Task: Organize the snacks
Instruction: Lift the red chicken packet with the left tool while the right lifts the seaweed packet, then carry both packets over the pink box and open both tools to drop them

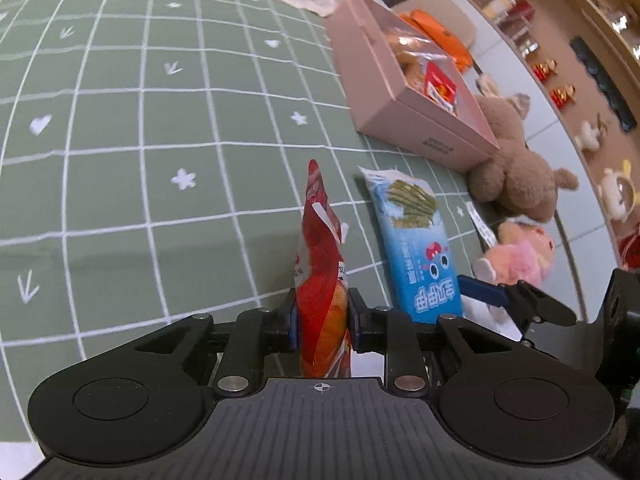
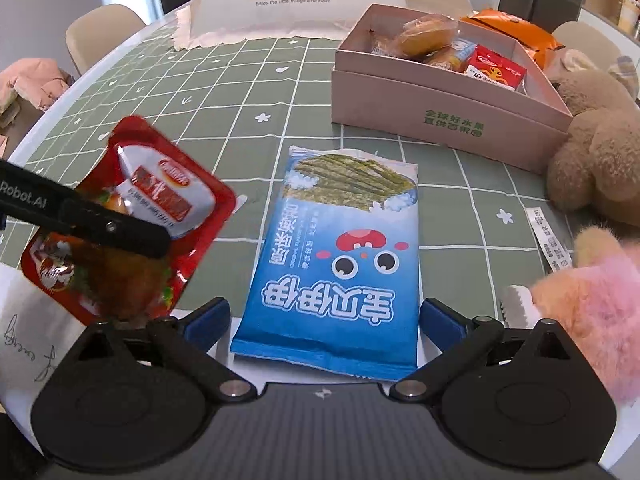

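My left gripper [image 1: 322, 316] is shut on a red snack packet [image 1: 322, 280], which stands on edge between the pads; the same red packet [image 2: 160, 204] shows tilted at the left of the right wrist view, under the left gripper's black finger. A blue seaweed snack bag [image 2: 336, 256] lies flat on the green checked tablecloth [image 2: 240, 92]. My right gripper [image 2: 324, 320] is open, its blue pads either side of the bag's near end without pressing on it. A pink box [image 2: 440, 96] at the back right holds several wrapped snacks.
A brown plush bear [image 2: 600, 152] and a pink plush toy [image 2: 592, 300] sit at the right, close to the box and my right gripper. A white cartoon-printed bag [image 2: 296, 4] stands at the far table edge. Orange packets [image 2: 516, 28] lie behind the box. Chairs surround the table.
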Available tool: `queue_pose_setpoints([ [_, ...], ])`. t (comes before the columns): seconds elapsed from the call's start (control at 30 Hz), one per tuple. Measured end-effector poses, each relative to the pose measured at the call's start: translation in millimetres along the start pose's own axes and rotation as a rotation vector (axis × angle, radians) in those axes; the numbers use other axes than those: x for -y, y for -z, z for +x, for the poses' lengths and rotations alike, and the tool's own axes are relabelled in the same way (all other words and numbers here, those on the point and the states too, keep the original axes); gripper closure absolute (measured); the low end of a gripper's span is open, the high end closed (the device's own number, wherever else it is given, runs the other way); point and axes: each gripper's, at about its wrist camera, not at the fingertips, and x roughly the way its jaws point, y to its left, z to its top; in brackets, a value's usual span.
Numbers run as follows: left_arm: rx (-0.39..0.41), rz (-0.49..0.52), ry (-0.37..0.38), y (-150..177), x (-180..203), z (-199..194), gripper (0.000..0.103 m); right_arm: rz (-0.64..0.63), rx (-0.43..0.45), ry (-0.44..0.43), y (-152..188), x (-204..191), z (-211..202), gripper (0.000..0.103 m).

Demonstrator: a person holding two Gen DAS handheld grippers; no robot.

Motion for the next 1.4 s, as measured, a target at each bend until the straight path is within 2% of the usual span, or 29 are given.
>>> queue_pose_setpoints([
  [0.2,0.016,-0.024,0.005,3,-2,-1,0.076,0.062,-0.005,0.015,-20,12,12,0.001],
  [0.33,0.023,-0.03,-0.011,3,1,-1,0.076,0.06,-0.019,0.039,-33,17,22,0.002],
  [0.37,0.024,-0.033,-0.016,4,1,-1,0.076,0.053,-0.023,0.04,-35,18,21,0.007],
  [0.43,0.025,-0.038,-0.026,4,3,-1,0.076,0.037,-0.024,0.033,-37,19,15,0.02],
  [0.63,0.028,-0.035,-0.059,5,10,0,0.075,0.095,-0.042,-0.053,-40,34,-18,0.02],
  [0.73,0.037,-0.044,-0.06,5,10,0,0.076,0.102,-0.02,-0.029,-43,42,-39,0.02],
  [0.8,0.033,-0.061,-0.031,6,10,-3,0.077,0.103,0.002,0.001,-45,48,-55,0.02],
  [0.9,0.042,-0.05,0.107,1,26,-18,0.077,0.098,0.056,0.049,-48,61,-83,0.02],
  [1.0,0.096,0.001,0.249,-26,58,-43,0.077,0.112,0.113,0.084,-53,78,-109,0.02],
  [1.17,0.269,0.131,0.36,-102,123,-71,0.077,0.148,0.218,0.107,-61,97,-144,0.02],
  [1.27,0.364,0.049,0.406,-153,136,-55,0.076,0.155,0.246,0.128,-64,103,-150,0.019],
  [1.3,0.375,0.025,0.4,-168,135,-42,0.073,0.157,0.247,0.142,-64,104,-151,0.019],
  [1.37,0.353,-0.014,0.304,-185,127,-19,0.071,0.161,0.243,0.159,-61,107,-153,0.019],
  [1.4,0.345,-0.025,0.265,-182,121,-14,0.071,0.16,0.241,0.161,-58,108,-154,0.019],
])
